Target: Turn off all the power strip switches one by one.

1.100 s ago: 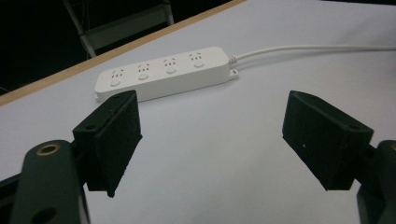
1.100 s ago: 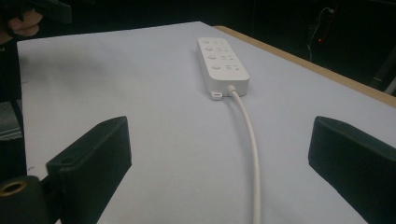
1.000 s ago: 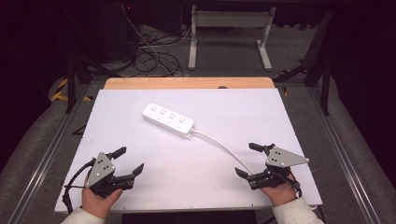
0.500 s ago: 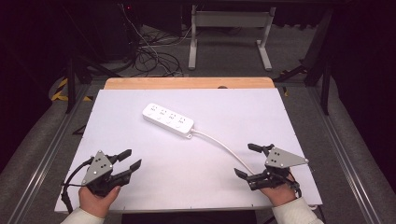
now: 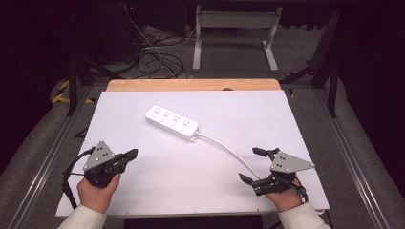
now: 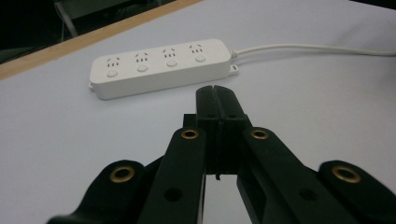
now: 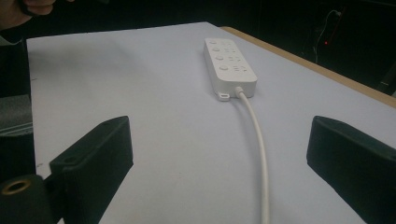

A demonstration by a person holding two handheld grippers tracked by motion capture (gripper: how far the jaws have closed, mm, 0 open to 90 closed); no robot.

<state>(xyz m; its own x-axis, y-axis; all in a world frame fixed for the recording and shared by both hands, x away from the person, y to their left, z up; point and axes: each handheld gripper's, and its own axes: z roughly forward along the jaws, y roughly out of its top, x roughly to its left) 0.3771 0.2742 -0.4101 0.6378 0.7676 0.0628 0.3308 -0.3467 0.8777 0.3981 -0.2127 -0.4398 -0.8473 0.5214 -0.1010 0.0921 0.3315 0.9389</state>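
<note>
A white power strip with several sockets lies on the white table, a little behind the middle. Its white cable runs toward the near right. My left gripper is near the front left, pointing at the strip. Its jaws have just been closing and now meet with nothing between them. My right gripper stands open at the front right. The cable passes between its spread jaws without touching them. The strip lies farther ahead of it.
A wooden strip edges the table's far side. Beyond it are a metal stand and loose cables on the floor. Grey rails flank the table.
The left gripper's jaws have closed from wide open to shut, and that hand has lifted a little and shifted forward. The right gripper has stayed still.
</note>
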